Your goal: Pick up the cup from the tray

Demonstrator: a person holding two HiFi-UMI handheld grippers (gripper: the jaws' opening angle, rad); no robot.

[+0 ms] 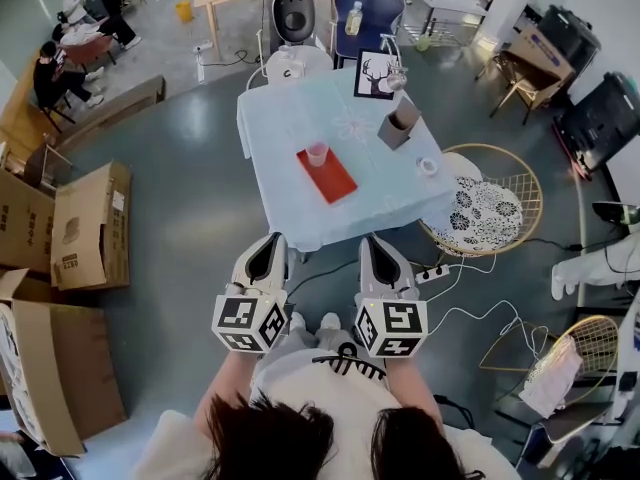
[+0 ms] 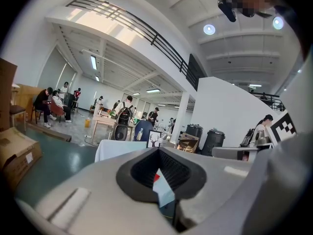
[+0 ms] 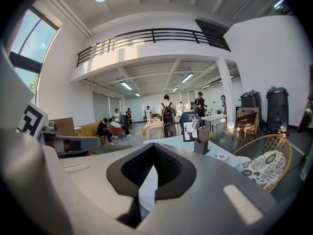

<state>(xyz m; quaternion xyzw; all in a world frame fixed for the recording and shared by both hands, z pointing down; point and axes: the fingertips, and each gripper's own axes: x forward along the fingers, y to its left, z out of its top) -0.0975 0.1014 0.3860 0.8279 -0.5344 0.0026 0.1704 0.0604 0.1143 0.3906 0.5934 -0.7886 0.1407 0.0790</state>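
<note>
Left gripper (image 1: 272, 240) and right gripper (image 1: 372, 240) both clamped shut, empty. Cup (image 1: 317, 154) upright on the red tray (image 1: 336, 181), well ahead of the fingers (image 1: 264, 260). Open up early, then come in level around its sides.

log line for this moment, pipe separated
phase pre-approach | cup on tray, untouched | left tool shut, empty | right tool shut, empty | both short of table

Red tray (image 1: 337, 182), pink cup (image 1: 317, 154), pale blue tablecloth (image 1: 285, 128)
</note>
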